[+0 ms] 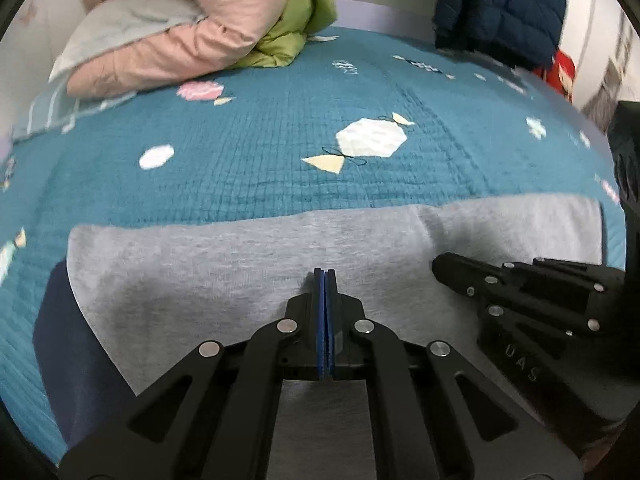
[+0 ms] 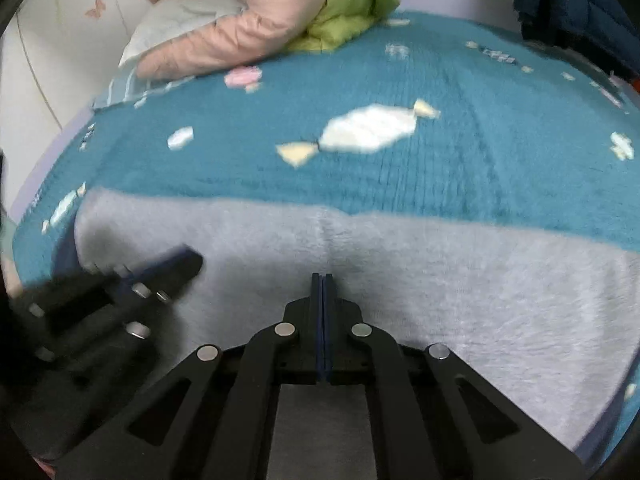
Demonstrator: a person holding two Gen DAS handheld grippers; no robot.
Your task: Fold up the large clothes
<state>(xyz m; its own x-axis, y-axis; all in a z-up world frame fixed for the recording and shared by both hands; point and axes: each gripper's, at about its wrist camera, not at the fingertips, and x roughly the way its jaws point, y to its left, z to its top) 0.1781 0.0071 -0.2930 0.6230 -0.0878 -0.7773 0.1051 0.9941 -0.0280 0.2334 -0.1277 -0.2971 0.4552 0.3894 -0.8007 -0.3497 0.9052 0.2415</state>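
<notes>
A light grey garment (image 1: 240,256) lies flat on the teal bedspread (image 1: 248,168), its straight far edge running left to right; a dark blue part (image 1: 72,344) shows at its left side. It also shows in the right wrist view (image 2: 440,264). My left gripper (image 1: 325,273) is shut, its tips over the grey cloth with nothing seen between them. My right gripper (image 2: 322,278) is shut too, also over the cloth. Each gripper shows beside the other: the right one (image 1: 440,266) at the right of the left view, the left one (image 2: 192,260) at the left of the right view.
A pink puffer jacket (image 1: 192,40), a green jacket (image 1: 296,28) and a pale pillow (image 1: 120,28) lie at the far left of the bed. A dark blue quilted jacket (image 1: 500,8) hangs at the far right, something red (image 1: 560,68) below it. The teal spread (image 2: 280,104) has candy patches.
</notes>
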